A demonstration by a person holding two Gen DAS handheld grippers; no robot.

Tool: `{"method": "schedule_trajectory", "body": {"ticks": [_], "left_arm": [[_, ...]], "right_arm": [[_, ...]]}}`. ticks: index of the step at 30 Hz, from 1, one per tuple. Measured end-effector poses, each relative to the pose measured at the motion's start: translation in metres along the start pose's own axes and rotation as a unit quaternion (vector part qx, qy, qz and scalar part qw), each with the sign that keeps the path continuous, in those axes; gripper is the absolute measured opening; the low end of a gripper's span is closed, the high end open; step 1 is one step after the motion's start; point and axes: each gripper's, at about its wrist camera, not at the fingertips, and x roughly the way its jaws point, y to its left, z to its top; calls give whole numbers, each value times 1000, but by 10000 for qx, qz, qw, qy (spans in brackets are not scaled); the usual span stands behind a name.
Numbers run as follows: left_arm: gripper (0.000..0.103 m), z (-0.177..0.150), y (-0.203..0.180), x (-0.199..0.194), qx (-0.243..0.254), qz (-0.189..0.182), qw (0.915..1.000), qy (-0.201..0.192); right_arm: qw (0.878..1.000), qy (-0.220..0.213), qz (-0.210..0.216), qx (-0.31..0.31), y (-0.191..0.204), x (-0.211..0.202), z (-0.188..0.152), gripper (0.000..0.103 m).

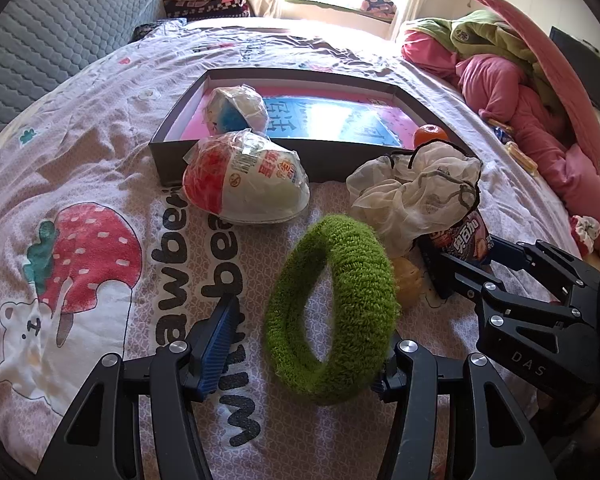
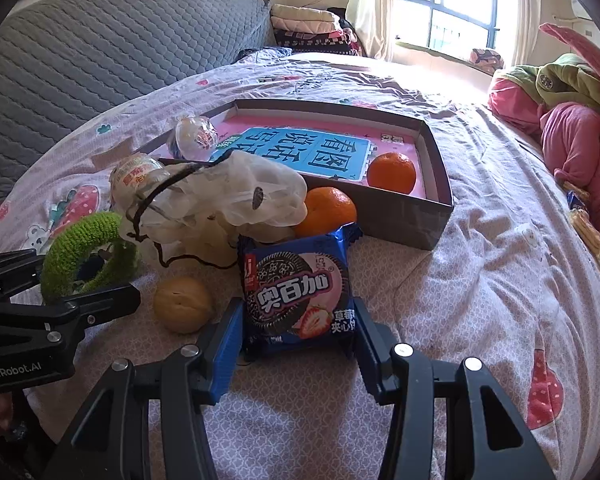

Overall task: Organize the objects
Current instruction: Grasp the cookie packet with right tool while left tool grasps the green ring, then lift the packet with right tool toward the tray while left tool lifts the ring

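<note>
A fuzzy green ring [image 1: 340, 308] stands on edge on the bedsheet between the jaws of my left gripper [image 1: 308, 340]. Its right side leans on the right finger, which it mostly hides. The left blue pad [image 1: 220, 340] stands apart from it, so this gripper is open. My right gripper [image 2: 298, 312] is shut on a blue strawberry cookie pack [image 2: 300, 280], one blue pad on each side edge. Behind them lies the open grey box [image 2: 380, 216] with a pink and blue bottom, holding an orange [image 2: 392, 172] and a wrapped ball [image 1: 236, 110].
A wrapped egg-shaped toy [image 1: 248, 180] lies against the box's near wall. A sheer white scrunchie [image 2: 236, 196], a second orange [image 2: 328, 210] and a tan round thing [image 2: 184, 304] crowd around the cookie pack. Pink bedding [image 1: 520, 112] is piled at the right, and a grey headboard [image 1: 60, 40] stands at the left.
</note>
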Motion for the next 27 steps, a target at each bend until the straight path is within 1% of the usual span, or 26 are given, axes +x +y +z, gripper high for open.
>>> {"method": "schedule_trajectory", "body": {"ticks": [5, 6, 7, 11, 12, 13, 17, 19, 21, 27], "left_arm": [[56, 0, 0, -4, 35, -42, 10000, -52], [54, 0, -1, -5, 41, -47, 10000, -73], [52, 0, -1, -6, 49, -41, 9999, -94], [51, -2, -2, -11, 75, -27, 9999, -148], [48, -2, -2, -13, 88, -31, 9998, -163], [41, -2, -2, -15, 102, -35, 9998, -189], [34, -3, -4, -24, 170, -29, 9994, -314], [27, -3, -5, -29, 200, -57, 9991, -383], [22, -3, -7, -34, 228, -79, 9986, -466], [19, -2, -7, -49, 249, -159, 9971, -699]], "right_arm": [[9989, 18, 288, 370, -11, -2, 0, 50], [9985, 26, 340, 429, -13, -3, 0, 50], [9981, 31, 380, 484, -14, -3, -1, 50], [9974, 20, 443, 569, -17, -9, -4, 50], [9974, 11, 432, 571, -17, -11, -5, 50], [9975, 5, 413, 566, -18, -12, -6, 50], [9972, -93, 435, 599, -19, -22, -9, 50], [9968, -161, 437, 644, -21, -28, -10, 50], [9963, -274, 433, 695, -23, -35, -9, 50], [9943, -587, 401, 797, -29, -51, -6, 50]]}}
